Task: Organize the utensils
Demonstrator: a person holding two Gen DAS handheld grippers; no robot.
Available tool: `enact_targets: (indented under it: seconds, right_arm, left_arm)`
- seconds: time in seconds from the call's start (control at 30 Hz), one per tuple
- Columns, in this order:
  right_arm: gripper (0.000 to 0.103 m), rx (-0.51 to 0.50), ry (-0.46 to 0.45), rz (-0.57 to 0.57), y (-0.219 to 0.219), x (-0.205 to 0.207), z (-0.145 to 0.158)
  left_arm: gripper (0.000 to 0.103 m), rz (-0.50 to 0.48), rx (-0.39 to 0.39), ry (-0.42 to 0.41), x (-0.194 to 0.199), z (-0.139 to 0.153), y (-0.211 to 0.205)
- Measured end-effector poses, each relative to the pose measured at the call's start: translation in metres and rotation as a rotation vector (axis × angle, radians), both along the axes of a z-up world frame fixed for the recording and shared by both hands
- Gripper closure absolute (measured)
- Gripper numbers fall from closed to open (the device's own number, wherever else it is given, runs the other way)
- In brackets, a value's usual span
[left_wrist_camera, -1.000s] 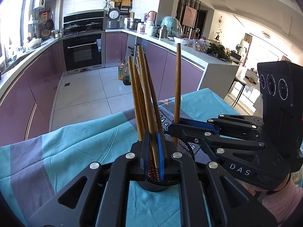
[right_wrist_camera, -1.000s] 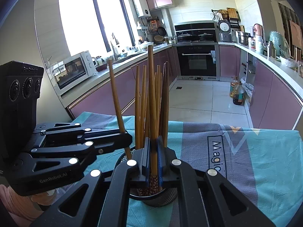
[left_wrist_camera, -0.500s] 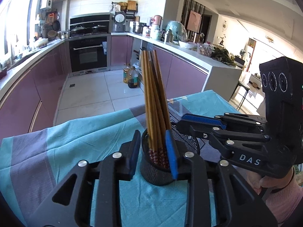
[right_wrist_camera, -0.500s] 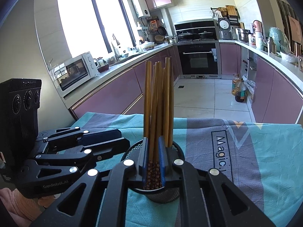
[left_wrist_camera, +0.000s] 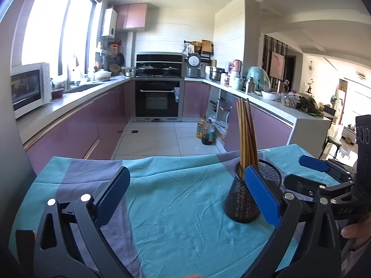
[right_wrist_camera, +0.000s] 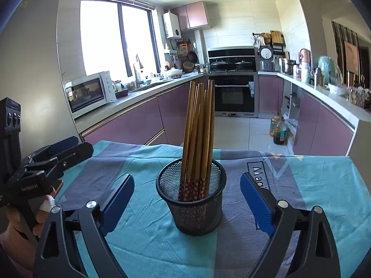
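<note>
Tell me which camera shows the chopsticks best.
Right wrist: the chopsticks stand centred and unobstructed in the mesh cup, patterned tips visible through the mesh. In the left wrist view they sit off to the right, smaller, their lower part partly behind that gripper's blue pad.

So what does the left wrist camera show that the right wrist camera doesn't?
Only the left wrist view shows the dining area beyond the counter. Only the right wrist view shows the flower-patterned chopstick ends inside the holder and the printed lettering on the cloth. Both show the chopsticks upright in the mesh holder on the teal cloth, neither gripper holding anything.
</note>
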State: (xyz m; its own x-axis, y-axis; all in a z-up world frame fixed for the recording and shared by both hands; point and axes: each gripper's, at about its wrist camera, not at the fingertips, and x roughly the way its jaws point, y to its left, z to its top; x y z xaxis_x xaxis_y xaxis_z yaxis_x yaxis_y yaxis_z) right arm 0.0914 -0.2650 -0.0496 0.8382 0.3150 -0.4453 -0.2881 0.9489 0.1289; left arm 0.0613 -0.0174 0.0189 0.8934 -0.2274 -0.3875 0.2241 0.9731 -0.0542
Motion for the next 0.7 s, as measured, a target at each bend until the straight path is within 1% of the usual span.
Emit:
enact_targets:
  seconds: [0.1, 0.27, 0.57, 0.7]
  right_arm:
    - [0.006, -0.009, -0.040, -0.023, 0.003, -0.010, 0.000]
    - [0.006, -0.015, -0.085, -0.070, 0.004, -0.023, 0.001]
    - [0.006, -0.005, -0.169, -0.111, 0.009, -0.043, 0.010]
    - [0.006, -0.008, -0.178, -0.111, 0.014, -0.048, 0.011]
  left_arm:
    - [0.006, 0.041, 0.017, -0.039, -0.015, -0.001, 0.007]
    - [0.006, 0.081, 0.023, -0.081, -0.033, -0.002, 0.022]
    - [0.006, 0.123, 0.025, -0.114, -0.058, -0.003, 0.030]
    - [0.006, 0.130, 0.029, -0.128, -0.066, -0.001, 0.030]
